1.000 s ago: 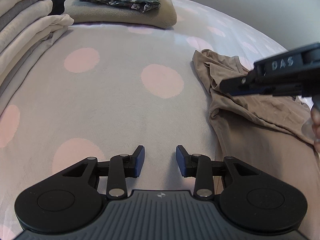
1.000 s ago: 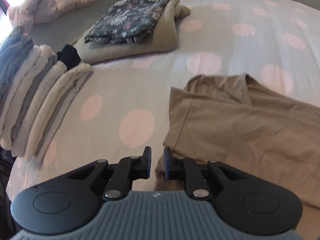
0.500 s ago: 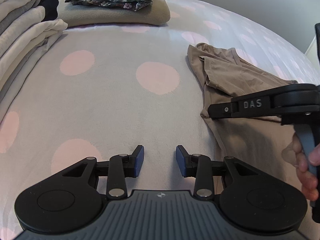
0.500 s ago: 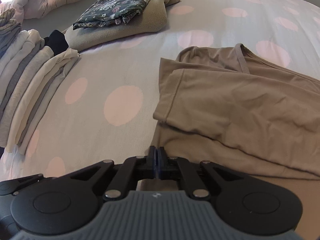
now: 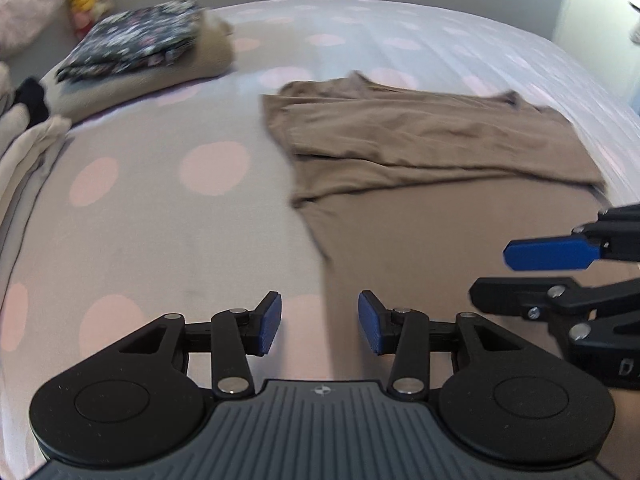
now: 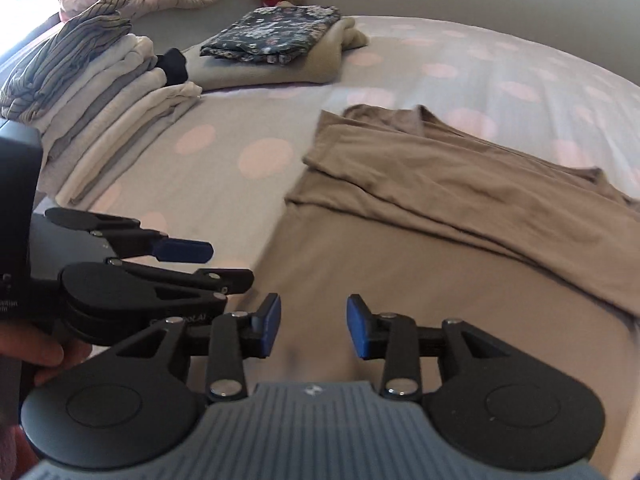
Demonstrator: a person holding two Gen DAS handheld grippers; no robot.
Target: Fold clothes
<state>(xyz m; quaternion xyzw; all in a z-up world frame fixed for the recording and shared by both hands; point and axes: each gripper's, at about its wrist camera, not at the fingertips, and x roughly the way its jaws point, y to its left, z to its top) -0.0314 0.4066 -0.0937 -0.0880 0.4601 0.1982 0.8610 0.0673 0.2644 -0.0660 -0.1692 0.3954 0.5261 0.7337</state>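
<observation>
A tan shirt lies partly folded on the polka-dot bedsheet, its upper part doubled over into a band. My left gripper hovers open over the shirt's near left edge, nothing between its fingers. My right gripper is open above the shirt's near part, also holding nothing. In the left wrist view the right gripper shows at the right edge, and in the right wrist view the left gripper shows at the left, a hand around its handle.
A stack of folded light clothes lies at the left. A floral garment on a beige folded one sits at the back, with a black item beside it. The pink-dotted sheet spreads left of the shirt.
The right gripper was shut on the shirt's edge half a second ago and now stands open. Both grippers have shifted right and back, side by side over the shirt's near part.
</observation>
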